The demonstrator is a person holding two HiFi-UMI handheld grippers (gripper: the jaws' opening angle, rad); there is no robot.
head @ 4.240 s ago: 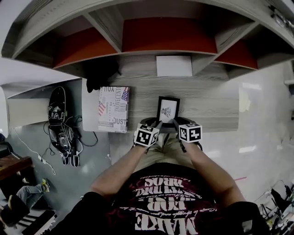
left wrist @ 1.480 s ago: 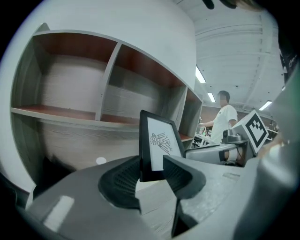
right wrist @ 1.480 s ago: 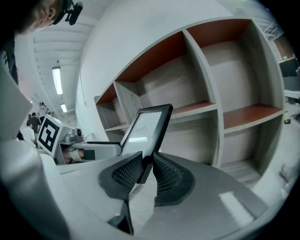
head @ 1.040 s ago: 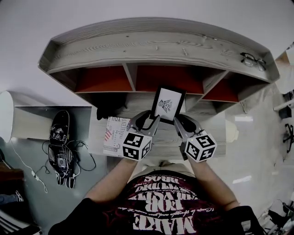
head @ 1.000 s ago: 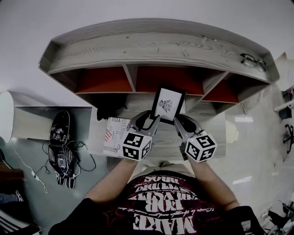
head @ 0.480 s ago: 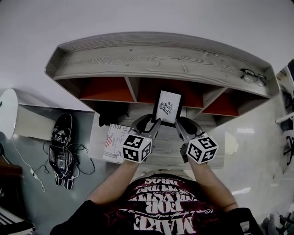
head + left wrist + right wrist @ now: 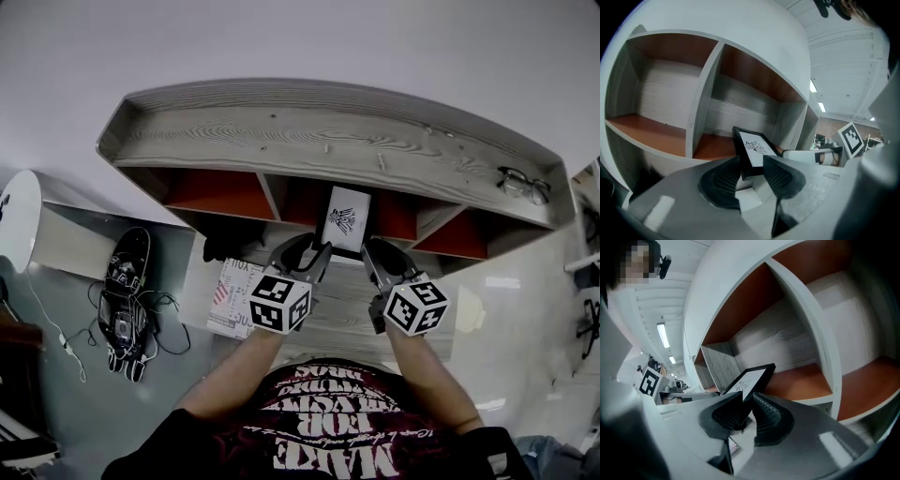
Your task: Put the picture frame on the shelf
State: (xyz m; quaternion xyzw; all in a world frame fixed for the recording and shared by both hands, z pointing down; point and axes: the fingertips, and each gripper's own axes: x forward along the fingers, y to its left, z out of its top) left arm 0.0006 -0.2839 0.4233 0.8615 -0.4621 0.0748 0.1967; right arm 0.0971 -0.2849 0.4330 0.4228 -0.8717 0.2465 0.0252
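Head view shows you the whole shelf (image 7: 328, 141) from above: three compartments lined in orange-red, a pair of glasses (image 7: 521, 183) lying on its top at the right end, and below it a printed book (image 7: 234, 295) flat on the lower surface. Neither gripper view shows the glasses or the book. What they give instead is the grip and a look into the compartments, with pale wood-grain back walls and orange floors.

In the left gripper view, the left gripper (image 7: 752, 176) pinches the picture frame (image 7: 754, 147) at its lower left edge, with the ribbed pads closed on the black border. In the right gripper view, the right gripper (image 7: 745, 416) pinches the frame (image 7: 747, 380) at the opposite lower edge in the same way.

You hold the picture frame (image 7: 346, 218) up between the left gripper (image 7: 305, 253) and the right gripper (image 7: 382, 258), at the mouth of the middle compartment, clear of the surface below. It leans back a little, its top toward the shelf.

The frame has a narrow black border and a white face with a small dark line drawing at its centre.

Count: one frame, two grippers, three compartments, one pair of glasses, one book.
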